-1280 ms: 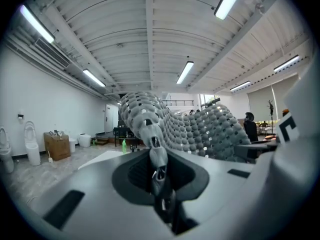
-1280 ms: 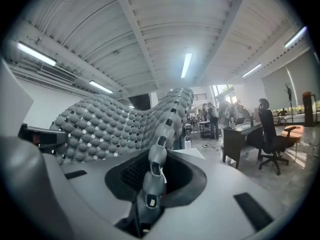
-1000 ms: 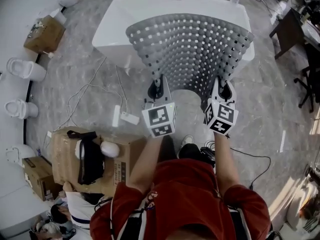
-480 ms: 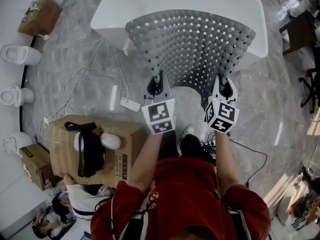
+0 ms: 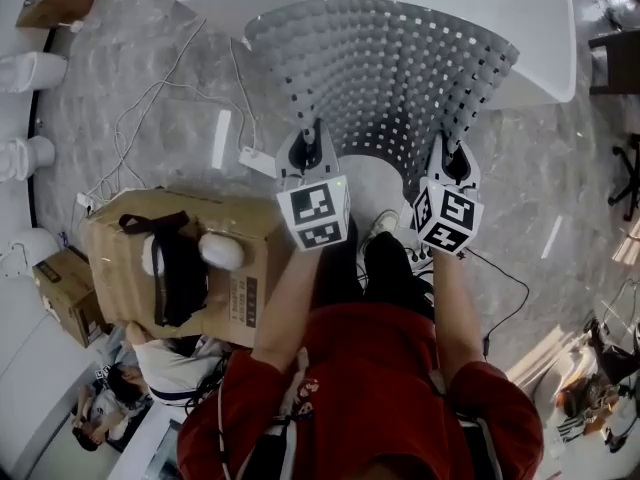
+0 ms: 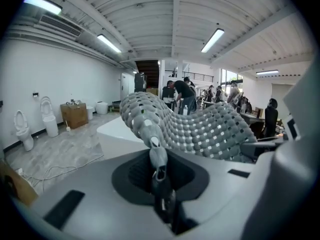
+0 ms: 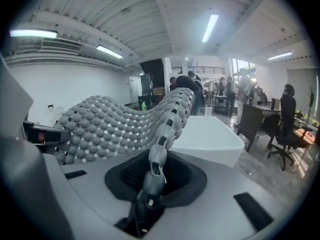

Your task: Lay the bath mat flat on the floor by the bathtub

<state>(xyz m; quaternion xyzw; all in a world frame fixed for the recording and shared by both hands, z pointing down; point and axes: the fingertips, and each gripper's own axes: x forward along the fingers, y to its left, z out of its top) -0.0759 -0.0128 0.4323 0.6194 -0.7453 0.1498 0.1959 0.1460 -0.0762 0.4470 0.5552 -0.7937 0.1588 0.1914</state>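
The grey perforated bath mat (image 5: 385, 73) hangs spread in the air between both grippers, its far edge over the rim of the white bathtub (image 5: 540, 43). My left gripper (image 5: 312, 148) is shut on the mat's near left corner. My right gripper (image 5: 447, 160) is shut on its near right corner. In the left gripper view the mat (image 6: 195, 129) rises from the pinched jaws (image 6: 159, 171) and arches to the right. In the right gripper view the mat (image 7: 115, 124) runs up from the jaws (image 7: 152, 176) and sags to the left, with the bathtub (image 7: 207, 134) behind it.
A cardboard box (image 5: 170, 268) with a black headset on it stands at the left. White cables and a power strip (image 5: 258, 160) lie on the marble floor (image 5: 110, 98) left of the mat. Toilets (image 5: 25, 68) line the left wall. A black cable (image 5: 505, 288) trails at the right. The person's feet (image 5: 385, 228) are under the mat.
The view has tipped down and the tub has slid toward the top edge. Both grippers keep their hold on the mat, now slightly higher in the picture.
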